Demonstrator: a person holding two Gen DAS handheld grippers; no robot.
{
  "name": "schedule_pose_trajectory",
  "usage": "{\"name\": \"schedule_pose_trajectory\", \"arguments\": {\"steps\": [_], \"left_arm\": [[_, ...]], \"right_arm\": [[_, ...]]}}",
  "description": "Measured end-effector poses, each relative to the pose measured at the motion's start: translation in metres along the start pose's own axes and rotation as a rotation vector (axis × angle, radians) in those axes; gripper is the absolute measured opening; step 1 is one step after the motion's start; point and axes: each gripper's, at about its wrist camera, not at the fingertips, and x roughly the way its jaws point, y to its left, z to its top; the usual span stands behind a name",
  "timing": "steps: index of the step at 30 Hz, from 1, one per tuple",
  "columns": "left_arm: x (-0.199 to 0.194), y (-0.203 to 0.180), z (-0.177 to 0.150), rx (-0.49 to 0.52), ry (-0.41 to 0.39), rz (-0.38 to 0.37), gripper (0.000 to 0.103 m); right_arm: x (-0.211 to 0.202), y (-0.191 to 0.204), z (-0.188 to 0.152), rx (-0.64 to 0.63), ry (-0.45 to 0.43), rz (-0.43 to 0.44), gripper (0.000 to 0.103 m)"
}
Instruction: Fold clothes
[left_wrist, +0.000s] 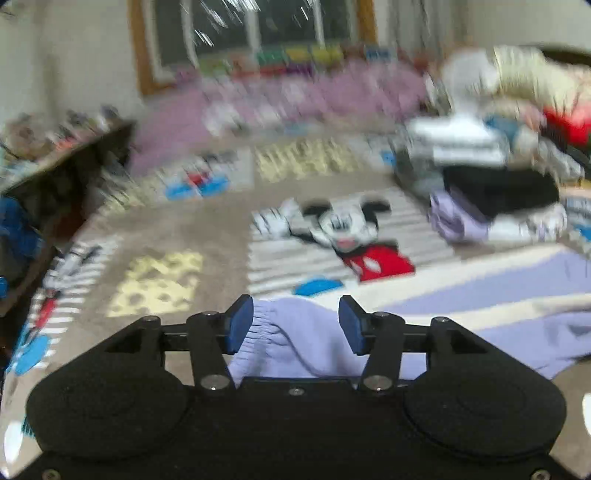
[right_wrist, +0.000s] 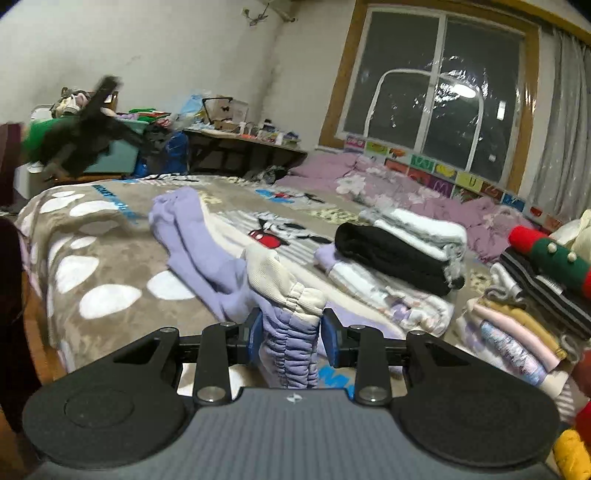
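One pair of lavender-and-cream trousers (right_wrist: 207, 254) lies stretched across the cartoon-print blanket (right_wrist: 92, 236) on the bed. The right gripper (right_wrist: 291, 334) is clamped on the gathered elastic waistband (right_wrist: 291, 328); both blue pads press the bunched fabric. The left gripper (left_wrist: 295, 325) has its two blue pads (left_wrist: 240, 321) standing apart, with a lavender cuff (left_wrist: 291, 332) lying loose between them, not pinched. Two stacks of folded garments occupy the bed: one topped by a black item (right_wrist: 391, 254), one at the right edge (right_wrist: 517, 332).
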Motion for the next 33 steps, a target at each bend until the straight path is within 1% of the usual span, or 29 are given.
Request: {"name": "schedule_pose_trajectory", "arguments": {"steps": [3,4,6,7,8,9,10,11,13,14,15,18,22,25,27,28,29,31,32,33], "left_arm": [[0.030,0.008,0.011,0.010,0.123,-0.019,0.050],[0.044,0.008,0.016,0.029,0.170,-0.019,0.051],[0.065,0.012,0.017,0.024,0.254,-0.020,0.051],[0.070,0.013,0.011,0.023,0.287,-0.035,0.050],[0.075,0.014,0.005,0.022,0.319,-0.051,0.026],[0.074,0.012,0.001,0.042,0.321,-0.052,0.010],[0.072,0.010,-0.002,0.064,0.323,-0.052,0.002],[0.066,0.010,-0.005,0.070,0.301,-0.062,0.001],[0.048,0.016,-0.010,0.050,0.237,-0.084,0.000],[0.040,0.019,-0.011,0.039,0.213,-0.081,0.000],[0.025,0.023,-0.015,0.026,0.175,-0.092,0.000],[-0.019,0.031,-0.029,0.015,0.072,-0.117,0.000],[-0.077,0.035,-0.065,0.028,-0.022,-0.126,0.000],[-0.109,0.031,-0.100,0.061,-0.051,-0.129,0.000],[-0.120,0.029,-0.126,0.118,-0.012,-0.139,0.001],[-0.124,0.030,-0.137,0.120,0.016,-0.115,0.004],[-0.127,0.031,-0.148,0.121,0.044,-0.089,0.004],[-0.136,0.044,-0.154,0.006,0.028,-0.108,0.008],[-0.141,0.050,-0.156,-0.052,0.020,-0.118,0.013],[-0.144,0.056,-0.155,-0.133,0.008,-0.121,0.020]], "right_arm": [[-0.002,-0.003,-0.003,0.010,0.011,-0.006,0.035],[-0.001,-0.005,-0.005,0.017,0.012,-0.007,0.035],[0.000,-0.010,-0.007,0.034,0.013,-0.008,0.035],[0.000,-0.013,-0.008,0.043,0.013,-0.008,0.035],[0.000,-0.015,-0.009,0.051,0.014,-0.007,0.035],[0.000,-0.017,-0.009,0.054,0.015,-0.007,0.035],[0.000,-0.018,-0.008,0.059,0.018,-0.008,0.035],[0.000,-0.020,-0.008,0.067,0.020,-0.009,0.035],[0.003,-0.026,-0.010,0.084,0.025,-0.011,0.035],[0.004,-0.029,-0.011,0.099,0.027,-0.010,0.035],[0.003,-0.031,-0.011,0.109,0.028,-0.009,0.030],[0.002,-0.039,-0.012,0.135,0.030,-0.007,0.027],[-0.003,-0.041,-0.011,0.131,0.018,0.003,0.024],[-0.007,-0.041,-0.011,0.122,0.015,0.012,0.023],[-0.010,-0.041,-0.012,0.123,0.017,0.016,0.023],[-0.011,-0.041,-0.012,0.124,0.021,0.019,0.023],[-0.011,-0.040,-0.012,0.126,0.032,0.030,0.023],[-0.009,-0.037,-0.012,0.129,0.055,0.050,0.023],[-0.007,-0.035,-0.012,0.125,0.073,0.053,0.023],[-0.005,-0.033,-0.012,0.127,0.092,0.055,0.024]]}}
